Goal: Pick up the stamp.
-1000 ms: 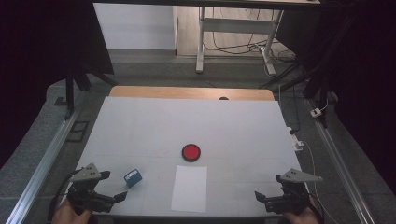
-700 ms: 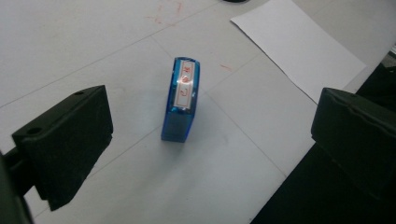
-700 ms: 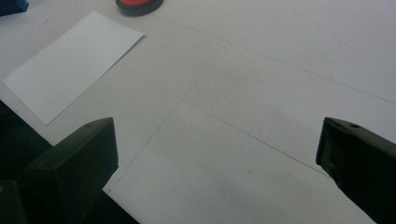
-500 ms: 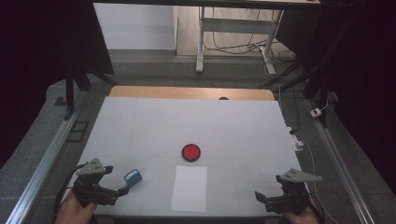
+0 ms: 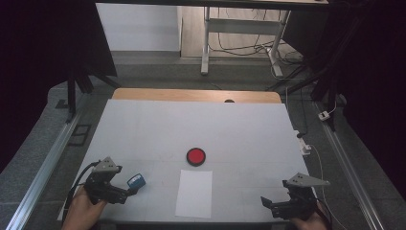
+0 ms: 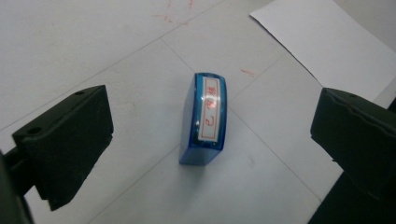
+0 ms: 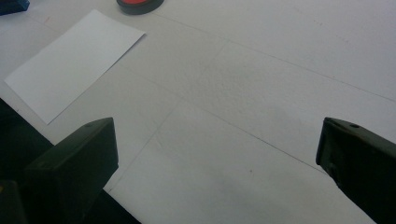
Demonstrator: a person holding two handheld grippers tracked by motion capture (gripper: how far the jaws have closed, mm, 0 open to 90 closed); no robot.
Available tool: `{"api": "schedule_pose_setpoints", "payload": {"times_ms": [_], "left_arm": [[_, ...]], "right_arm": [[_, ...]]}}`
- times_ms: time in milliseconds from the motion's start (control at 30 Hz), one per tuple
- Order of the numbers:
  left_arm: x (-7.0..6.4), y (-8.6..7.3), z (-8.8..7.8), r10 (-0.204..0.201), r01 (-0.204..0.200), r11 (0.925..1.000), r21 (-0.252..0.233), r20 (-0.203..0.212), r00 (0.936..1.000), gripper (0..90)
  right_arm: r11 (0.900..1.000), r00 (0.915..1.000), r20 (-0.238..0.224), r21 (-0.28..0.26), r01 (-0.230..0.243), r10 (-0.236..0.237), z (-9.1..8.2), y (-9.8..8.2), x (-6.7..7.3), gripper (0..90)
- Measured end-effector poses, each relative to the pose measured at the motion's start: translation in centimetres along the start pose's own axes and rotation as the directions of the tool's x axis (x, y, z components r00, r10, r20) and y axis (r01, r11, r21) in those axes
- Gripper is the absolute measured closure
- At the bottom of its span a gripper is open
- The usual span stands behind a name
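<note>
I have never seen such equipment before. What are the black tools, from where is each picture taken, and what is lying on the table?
No robot arm is here. A person holds a hand tool in each hand: the left gripper and the right gripper. Each has two black fingers that can close on a thing.

The high view comes from a fixed camera above the person's side, looking down on the white table. The left gripper view and the right gripper view come from small cameras riding on the tools, looking along their fingers.

On the table lie a small blue stamp, a round red ink pad and a white sheet of paper.

Nothing is held. Both grippers are open. The left one has the stamp between its fingers without touching it; the right one is over bare table.
</note>
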State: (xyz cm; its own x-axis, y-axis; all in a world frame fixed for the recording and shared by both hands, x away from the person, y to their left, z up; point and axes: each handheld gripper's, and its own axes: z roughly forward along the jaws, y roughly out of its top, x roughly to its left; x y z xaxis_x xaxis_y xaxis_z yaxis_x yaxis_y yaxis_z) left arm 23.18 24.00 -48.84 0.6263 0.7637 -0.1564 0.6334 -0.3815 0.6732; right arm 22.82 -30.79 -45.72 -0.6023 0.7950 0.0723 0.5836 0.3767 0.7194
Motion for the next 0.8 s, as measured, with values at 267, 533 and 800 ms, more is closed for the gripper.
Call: {"api": "schedule_pose_setpoints", "payload": {"times_ms": [267, 533, 800], "left_arm": [[0.0, 0.9, 1.3, 0.038, -0.037, 0.9982, 0.048, -0.02, 0.9991, 0.1], [0.2, 1.0, 2.4, 0.089, -0.089, 0.989, 0.118, 0.004, 0.996, 0.0], [-0.1, 0.9, 2.6, 0.122, -0.113, 0.9809, 0.158, -0.046, 0.9915, 22.1]], "right_arm": [[1.0, 1.0, -0.003, 0.002, 0.002, -0.002, 0.1, 0.0, 0.0, 0.0], [1.0, 1.0, -0.007, 0.004, 0.002, -0.002, 0.1, 0.0, 0.0, 0.0], [1.0, 1.0, -0.008, 0.005, 0.003, -0.003, 0.1, 0.0, 0.0, 0.0]]}}
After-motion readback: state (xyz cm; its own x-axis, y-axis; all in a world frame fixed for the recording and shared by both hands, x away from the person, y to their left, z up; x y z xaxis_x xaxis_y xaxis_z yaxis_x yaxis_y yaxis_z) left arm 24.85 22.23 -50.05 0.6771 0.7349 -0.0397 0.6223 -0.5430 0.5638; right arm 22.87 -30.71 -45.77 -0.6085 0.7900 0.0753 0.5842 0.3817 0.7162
